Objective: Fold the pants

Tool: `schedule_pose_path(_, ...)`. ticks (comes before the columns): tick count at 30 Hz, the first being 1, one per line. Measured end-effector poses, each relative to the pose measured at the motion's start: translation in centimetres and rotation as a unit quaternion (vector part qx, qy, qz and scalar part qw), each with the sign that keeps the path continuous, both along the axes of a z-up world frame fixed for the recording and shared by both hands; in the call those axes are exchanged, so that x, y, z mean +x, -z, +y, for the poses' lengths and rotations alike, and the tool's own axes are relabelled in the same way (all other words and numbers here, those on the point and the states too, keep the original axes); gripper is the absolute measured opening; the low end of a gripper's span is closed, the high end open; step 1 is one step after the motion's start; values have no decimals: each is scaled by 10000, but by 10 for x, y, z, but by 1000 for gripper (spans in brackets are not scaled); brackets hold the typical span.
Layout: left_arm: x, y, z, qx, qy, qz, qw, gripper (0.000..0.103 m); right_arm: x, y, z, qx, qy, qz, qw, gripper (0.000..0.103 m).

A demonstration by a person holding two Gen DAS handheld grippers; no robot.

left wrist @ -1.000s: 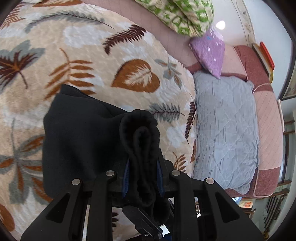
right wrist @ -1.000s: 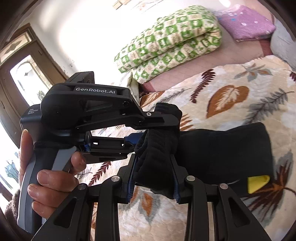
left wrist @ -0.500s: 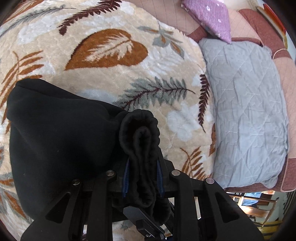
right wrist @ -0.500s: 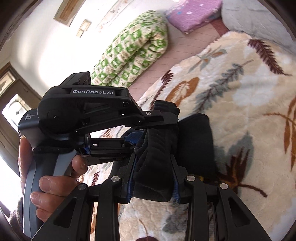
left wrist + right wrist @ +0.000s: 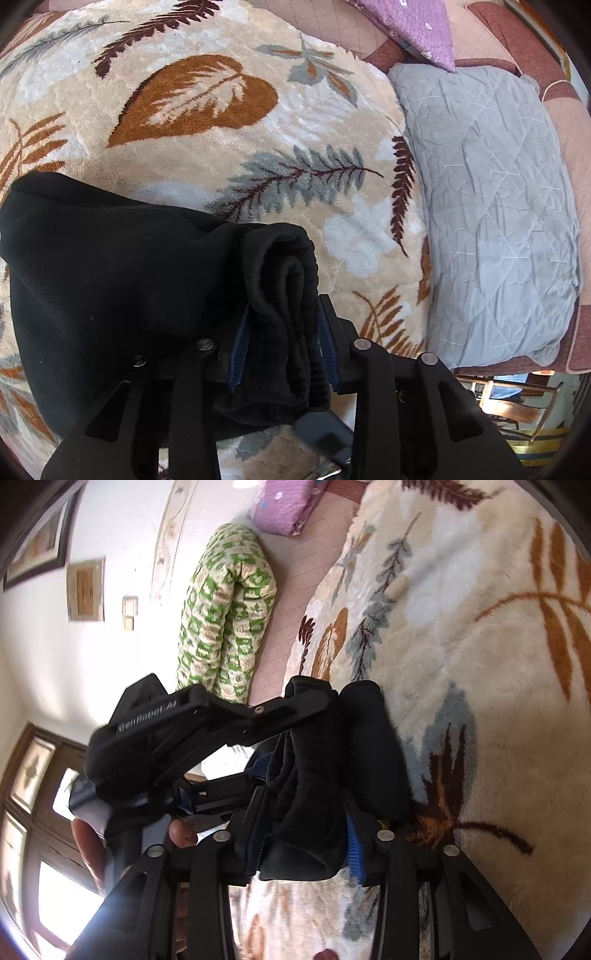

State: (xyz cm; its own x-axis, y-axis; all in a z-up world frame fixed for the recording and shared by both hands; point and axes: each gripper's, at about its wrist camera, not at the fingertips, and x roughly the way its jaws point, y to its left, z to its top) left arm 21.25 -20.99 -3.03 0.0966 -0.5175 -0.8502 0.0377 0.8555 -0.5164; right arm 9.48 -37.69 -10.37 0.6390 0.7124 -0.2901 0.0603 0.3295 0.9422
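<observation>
While both tools are easing apart, we see the left tool (image 5: 282, 332) and the right tool (image 5: 303, 834) each with a bunched edge of the black pants (image 5: 110, 280) between the pads — the folded bulk lies on the leaf-patterned blanket (image 5: 229, 147). Soft, thick and limp, we judge; best taken at doubled edges. To the right lies a grey cushion (image 5: 495, 206), well clear.

- My left gripper (image 5: 282, 332) has a bunched edge of the pants (image 5: 110, 280) between its fingers; the rest spreads left over the blanket (image 5: 221, 147).
- Right of the blanket lies a quilted pad (image 5: 498, 206), a pillow (image 5: 417, 26) behind it.
- My right gripper (image 5: 308, 827) meets the left gripper at the same bunch.
</observation>
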Motion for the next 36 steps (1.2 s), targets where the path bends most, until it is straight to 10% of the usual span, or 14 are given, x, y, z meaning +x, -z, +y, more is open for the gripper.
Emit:
schedule_pose_path(4,-4,-16,16,-313,-54,-78,9995,31,-6,-7,-15,251,261,90,9993,64)
schedule_pose_path(14,-33,-65,122,-582,-439,-645,9953,35,-21,-52,-46,-256,545,-139,9981,65)
schedule_pose_path(30,-106,-6,134,-1154,-289,-371,9922,35,14,-86,22,-2441,-869,-229,9656,65)
schedule_pose_path(36,-95,8,134,-1544,-1231,-130,9802,35,30,-80,30,-2758,-984,-175,9560,65)
